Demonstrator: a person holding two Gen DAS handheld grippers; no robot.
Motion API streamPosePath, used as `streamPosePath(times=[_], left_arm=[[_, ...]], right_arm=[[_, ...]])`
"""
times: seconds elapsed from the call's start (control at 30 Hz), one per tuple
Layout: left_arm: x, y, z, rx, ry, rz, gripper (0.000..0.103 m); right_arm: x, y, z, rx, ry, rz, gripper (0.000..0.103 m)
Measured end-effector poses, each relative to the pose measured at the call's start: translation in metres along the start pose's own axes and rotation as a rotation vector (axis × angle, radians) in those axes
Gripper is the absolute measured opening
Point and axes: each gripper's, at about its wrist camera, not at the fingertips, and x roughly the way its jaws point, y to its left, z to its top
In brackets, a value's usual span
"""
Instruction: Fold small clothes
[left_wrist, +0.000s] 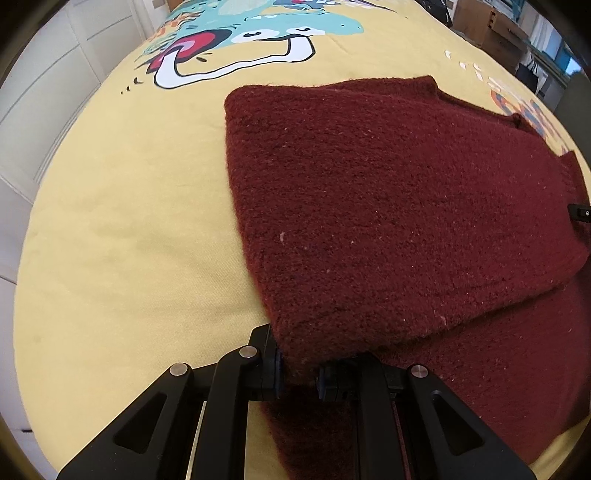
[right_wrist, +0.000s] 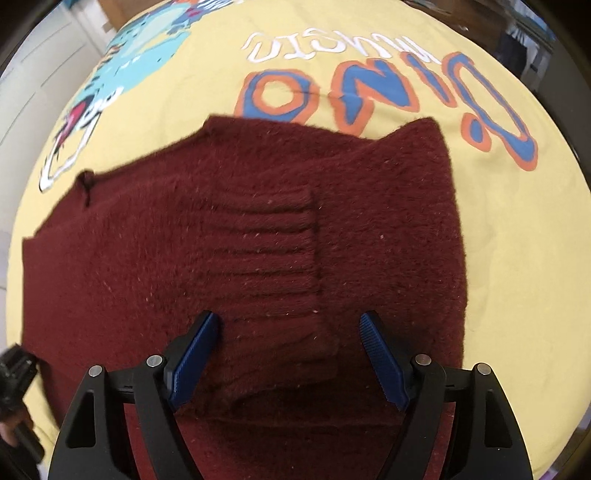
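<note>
A dark red knitted sweater (left_wrist: 388, 206) lies partly folded on a yellow printed bedspread (left_wrist: 129, 221). My left gripper (left_wrist: 299, 373) is shut on the near edge of the sweater's folded layer. In the right wrist view the sweater (right_wrist: 129, 266) spreads across the middle, with a ribbed cuff (right_wrist: 266, 258) lying on top. My right gripper (right_wrist: 290, 332) is open and empty, its blue pads (right_wrist: 192, 362) either side of the cuff's near end, just above the cloth. The right gripper's tip shows at the right edge of the left wrist view (left_wrist: 580, 212).
The bedspread carries a cartoon dinosaur print (left_wrist: 258, 33) and large orange-blue letters (right_wrist: 388, 92). White cupboard doors (left_wrist: 44, 92) stand to the left of the bed. Boxes and shelves (left_wrist: 498, 26) are at the far right. The left gripper (right_wrist: 14, 384) shows at the left edge of the right wrist view.
</note>
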Motion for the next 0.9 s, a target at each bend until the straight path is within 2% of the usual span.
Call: streamPosePath(times=[0.07,0.1,0.13,0.17,0.2,0.33,0.43,0.6,0.67,0.73,0.77,0.8,0.83,0.9], left_arm=[[-0.001,-0.003,-0.001,0.006,0.002,0.017,0.011],[-0.001,-0.004,-0.002,0.006,0.004,0.023,0.011],[-0.001,-0.005,-0.002,0.006,0.007,0.03,0.011],[-0.001,-0.007,0.0,0.006,0.009,0.034,0.011],[-0.001,-0.007,-0.001,0.006,0.012,0.04,0.011],[-0.006,-0.014,0.002,0.015,0.018,0.062,0.011],[-0.004,-0.014,0.004,0.003,0.029,0.052,0.011],[0.0,-0.012,0.005,-0.016,0.038,0.058,0.012],[-0.002,-0.012,0.006,-0.028,0.04,0.058,0.012],[-0.007,-0.012,0.005,-0.019,0.048,0.075,0.018],[-0.009,-0.011,0.005,-0.025,0.059,0.085,0.026],[-0.012,-0.008,0.004,-0.039,0.07,0.092,0.037],[-0.016,-0.005,0.003,-0.05,0.073,0.096,0.044],[-0.027,0.002,-0.001,-0.069,0.072,0.092,0.071]], right_arm=[[-0.001,0.002,-0.004,-0.008,0.001,0.022,0.072],[-0.003,0.004,-0.006,-0.02,-0.003,0.036,0.049],[-0.006,0.006,-0.008,-0.042,-0.012,0.045,0.031],[-0.01,0.008,-0.009,-0.057,-0.027,0.053,0.022],[-0.014,0.009,-0.011,-0.071,-0.047,0.059,0.015],[-0.032,0.002,-0.017,-0.064,-0.127,0.05,0.012],[-0.039,-0.012,-0.02,-0.041,-0.144,0.024,0.012],[-0.018,-0.024,-0.03,-0.026,-0.068,0.046,0.013],[-0.02,-0.027,-0.028,-0.005,-0.072,0.072,0.017],[-0.023,-0.03,-0.026,0.003,-0.07,0.075,0.029],[-0.027,-0.032,-0.026,0.002,-0.074,0.07,0.033],[-0.029,-0.033,-0.025,0.003,-0.079,0.065,0.05],[-0.034,-0.034,-0.025,0.006,-0.088,0.055,0.067],[-0.045,-0.036,-0.027,0.01,-0.121,0.064,0.073]])
